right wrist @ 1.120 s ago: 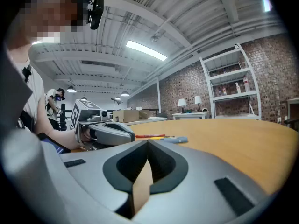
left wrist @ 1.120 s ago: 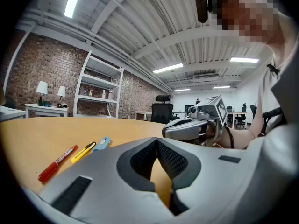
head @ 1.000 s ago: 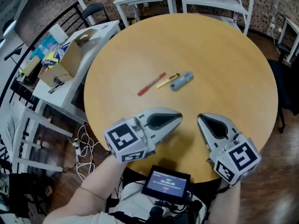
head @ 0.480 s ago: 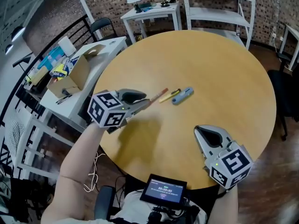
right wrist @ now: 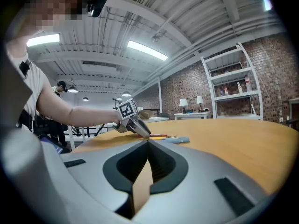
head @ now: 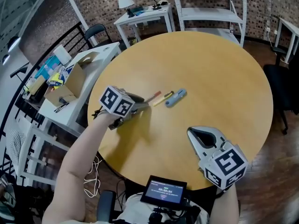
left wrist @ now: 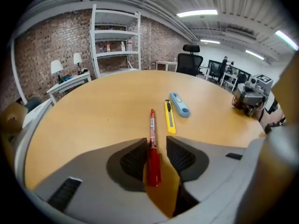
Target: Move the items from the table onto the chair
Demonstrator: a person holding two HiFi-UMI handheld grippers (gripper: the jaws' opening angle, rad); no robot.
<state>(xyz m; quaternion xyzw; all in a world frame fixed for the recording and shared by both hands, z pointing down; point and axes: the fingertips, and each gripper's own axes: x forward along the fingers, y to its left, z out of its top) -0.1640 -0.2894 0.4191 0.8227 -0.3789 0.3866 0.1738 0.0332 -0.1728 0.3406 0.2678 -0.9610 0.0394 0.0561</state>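
You are at the first pick: the left tongs (left wrist: pixel 155 146) have just been opening and now stand spread, tipped down onto the tabletop (head: pixel 210 64) with the red marker (left wrist: pixel 152 139) lying lengthwise between the pads, which do not yet press on it; the marker rests flat on the wood, its far end pointing away from you; the next move, as I judge it, is to close squarely on the barrel without nudging it sideways, since a thin round thing like that is likely to roll or skid, then lift it clear and carry it off to the chair; nothing has left the tabletop so far; just beyond the marker lie the yellow cutter (left wrist: pixel 170 117) and the blue utility knife (left wrist: pixel 180 105), close together and near the marker's tip, so keep the tongs from sweeping into them as you lift; your right tongs (right wrist: pixel 147 143) are pressed together with nothing in them, held level at the near edge, well apart from the items; I cannot tell which seat is meant: a black chair (head: pixel 96 31) stands beyond the white side table (head: pixel 70 108) with the cardboard box (head: pixel 70 85), and a dark chair (head: pixel 280 83) sits at the right edge; the side table would stand in the way of the first
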